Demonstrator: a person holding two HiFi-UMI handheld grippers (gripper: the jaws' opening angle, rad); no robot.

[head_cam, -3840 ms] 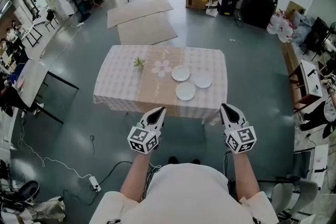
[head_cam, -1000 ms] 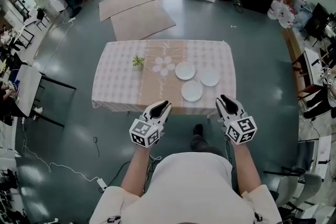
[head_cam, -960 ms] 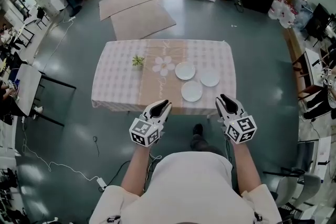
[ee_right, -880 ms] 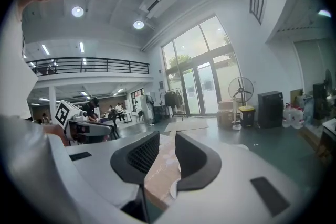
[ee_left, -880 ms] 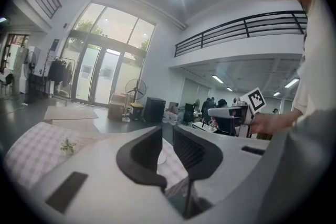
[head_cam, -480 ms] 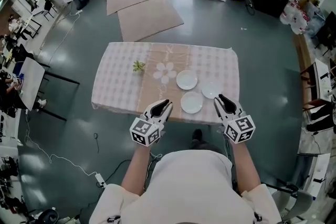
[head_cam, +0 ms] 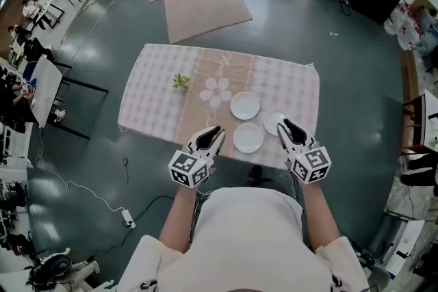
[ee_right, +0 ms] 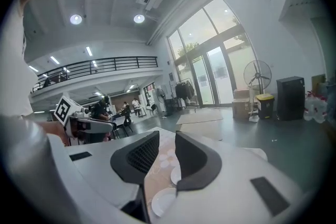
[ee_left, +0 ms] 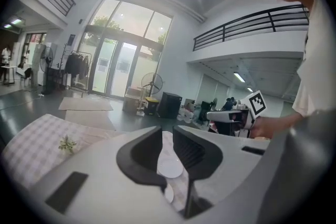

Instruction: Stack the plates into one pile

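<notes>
Three white plates lie apart on the checked tablecloth: a far plate (head_cam: pixel 245 106), a near plate (head_cam: pixel 248 137) and a right plate (head_cam: pixel 273 122). My left gripper (head_cam: pixel 213 131) hovers at the table's front edge, just left of the near plate, open and empty. The right gripper (head_cam: pixel 282 124) is over the right plate's near side, also open and empty. In the left gripper view a plate (ee_left: pixel 170 168) shows through the jaw gap of the left gripper (ee_left: pixel 168 145). From the right gripper (ee_right: pixel 167 152), two plates (ee_right: pixel 164 201) (ee_right: pixel 175 176) lie ahead and below.
The table (head_cam: pixel 150 92) carries a small green sprig (head_cam: pixel 181 81) and a tan runner with a flower print (head_cam: pixel 217 89). Cardboard sheets (head_cam: pixel 205 7) lie on the floor beyond. A power strip and cable (head_cam: pixel 123 215) lie at the left; another table (head_cam: pixel 44 89) stands further left.
The person has walked up to the table. Both grippers went forward from short of the front edge to over it, beside the plates. The jaws kept the same gap.
</notes>
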